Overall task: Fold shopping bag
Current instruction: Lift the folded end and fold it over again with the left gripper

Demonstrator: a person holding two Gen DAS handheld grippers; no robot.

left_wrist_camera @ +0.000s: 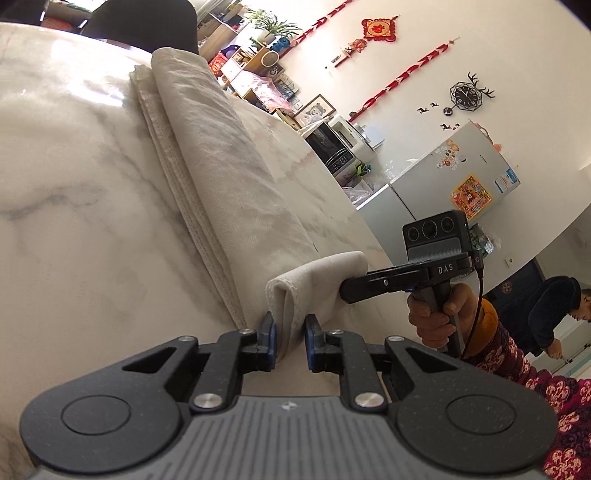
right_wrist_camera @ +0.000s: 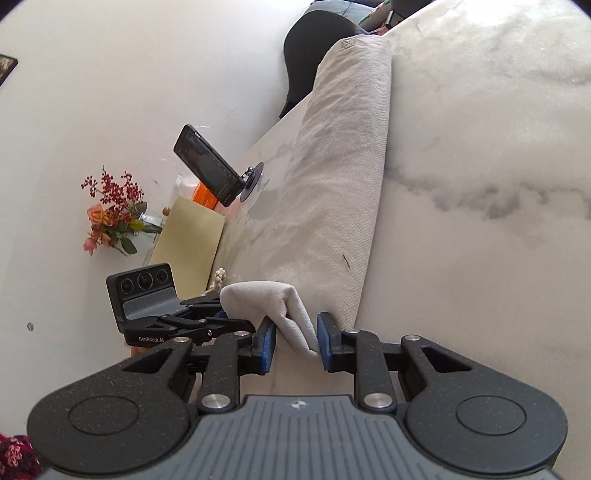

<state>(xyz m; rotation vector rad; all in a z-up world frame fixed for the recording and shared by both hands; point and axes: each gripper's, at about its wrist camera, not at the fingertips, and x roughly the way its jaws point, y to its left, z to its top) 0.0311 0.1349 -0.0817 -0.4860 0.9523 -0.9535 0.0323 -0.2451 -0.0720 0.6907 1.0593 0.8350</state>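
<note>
A cream canvas shopping bag (left_wrist_camera: 221,166) lies folded into a long strip on the marble table (left_wrist_camera: 74,221). Its near end (left_wrist_camera: 317,273) is lifted into a small upright fold. My left gripper (left_wrist_camera: 291,343) stands narrowly open around this fold, the left pad touching cloth and a sliver of gap showing at the right pad. My right gripper (left_wrist_camera: 341,291) comes in from the right, fingertips buried in the same fold. In the right wrist view the bag (right_wrist_camera: 332,184) runs away up the table, and the right gripper (right_wrist_camera: 297,341) straddles the fold (right_wrist_camera: 258,291) loosely. The left gripper (right_wrist_camera: 221,317) meets it from the left.
A phone on a stand (right_wrist_camera: 207,166), a yellow envelope (right_wrist_camera: 188,243) and flowers (right_wrist_camera: 110,218) sit by the table's left edge. A dark chair back (left_wrist_camera: 147,22) stands at the far end. A fridge (left_wrist_camera: 461,177) and a bending person (left_wrist_camera: 546,310) are off to the right.
</note>
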